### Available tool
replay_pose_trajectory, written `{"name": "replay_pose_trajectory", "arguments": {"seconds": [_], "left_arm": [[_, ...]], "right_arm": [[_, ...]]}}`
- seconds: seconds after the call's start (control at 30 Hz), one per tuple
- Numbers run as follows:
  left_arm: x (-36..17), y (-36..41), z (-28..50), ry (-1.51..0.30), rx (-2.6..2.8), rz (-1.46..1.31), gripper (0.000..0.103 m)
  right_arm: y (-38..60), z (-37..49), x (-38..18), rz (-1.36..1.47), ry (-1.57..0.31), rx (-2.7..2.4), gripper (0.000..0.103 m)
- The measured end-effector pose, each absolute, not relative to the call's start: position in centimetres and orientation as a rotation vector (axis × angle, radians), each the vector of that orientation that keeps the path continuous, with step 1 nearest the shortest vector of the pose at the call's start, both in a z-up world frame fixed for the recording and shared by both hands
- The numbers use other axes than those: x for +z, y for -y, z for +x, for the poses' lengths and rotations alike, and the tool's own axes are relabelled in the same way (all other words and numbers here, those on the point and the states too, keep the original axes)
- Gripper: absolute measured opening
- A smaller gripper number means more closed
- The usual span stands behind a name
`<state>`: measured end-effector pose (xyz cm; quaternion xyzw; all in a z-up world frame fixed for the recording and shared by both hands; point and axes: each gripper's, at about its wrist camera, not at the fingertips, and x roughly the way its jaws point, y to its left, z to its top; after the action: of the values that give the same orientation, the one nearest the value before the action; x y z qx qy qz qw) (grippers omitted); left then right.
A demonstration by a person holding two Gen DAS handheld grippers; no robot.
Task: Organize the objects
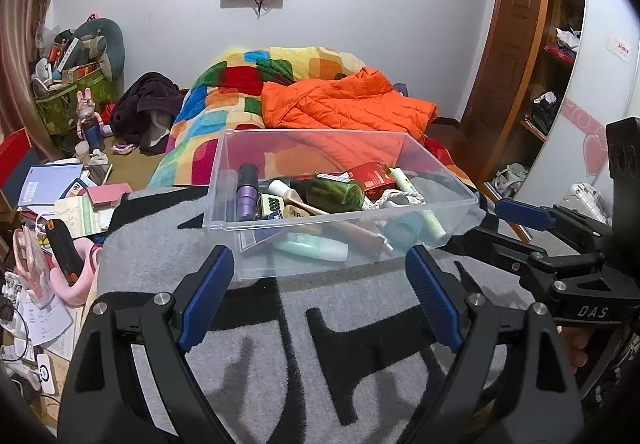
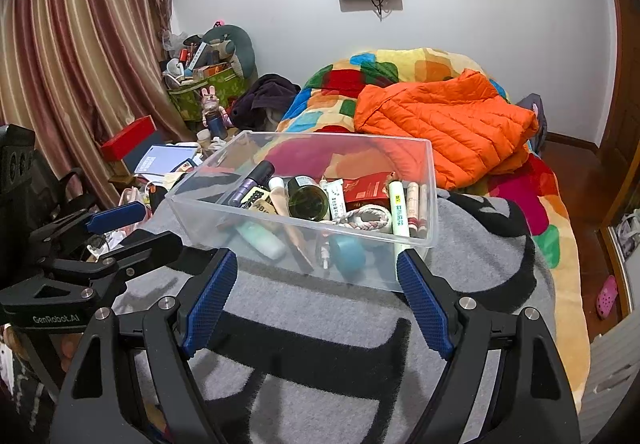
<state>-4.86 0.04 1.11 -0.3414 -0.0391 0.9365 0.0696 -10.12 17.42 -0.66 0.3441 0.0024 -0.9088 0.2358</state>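
Two grippers, left gripper (image 1: 320,292) and right gripper (image 2: 316,296), are hovering with fingers apart, empty, near the clear bin (image 1: 436,205) sitting on the grey blanket (image 1: 360,324); crowded bottles risk tipping it.

Clear plastic bin (image 1: 224,179) of toiletries, set on a grey blanket (image 1: 360,308).
Inside are heaped a green glass bottle (image 1: 332,191), a purple tube (image 1: 246,195), a red box (image 1: 370,173), a mint bottle (image 1: 316,246) and a braided rope (image 2: 366,217).
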Motion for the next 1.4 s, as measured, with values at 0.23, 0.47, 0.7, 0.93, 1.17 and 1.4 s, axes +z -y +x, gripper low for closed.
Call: {"name": "replay_pose_trajectory", "arguments": {"seconds": [0.23, 0.47, 0.7, 0.93, 1.17, 1.4], "left_arm": [[0.93, -0.03, -5.0, 0.127, 2.814, -1.037, 0.088], [0.92, 0.03, -4.93, 0.123, 2.82, -1.031, 0.088], [0.87, 0.1, -4.93, 0.134, 2.819, -1.033, 0.088], [1.04, 0.43, -4.74, 0.162, 2.838, -1.024, 0.093], [1.08, 0.14, -4.63, 0.141, 2.831, -1.023, 0.094], [1.18, -0.5, -4.38, 0.108, 2.819, -1.012, 0.094]], "right_arm": [[-17.39, -10.11, -0.69, 0.944, -0.003, -2.491, 0.08], [-17.41, -10.17, -0.68, 0.948, 0.001, -2.492, 0.08], [-17.4, -10.09, -0.72, 0.943, -0.001, -2.492, 0.08], [-17.37, -10.01, -0.81, 0.944, -0.004, -2.494, 0.08], [-17.39, -10.03, -0.79, 0.945, 0.0, -2.493, 0.08], [-17.37, -9.91, -0.9, 0.943, 0.005, -2.496, 0.08]]}}
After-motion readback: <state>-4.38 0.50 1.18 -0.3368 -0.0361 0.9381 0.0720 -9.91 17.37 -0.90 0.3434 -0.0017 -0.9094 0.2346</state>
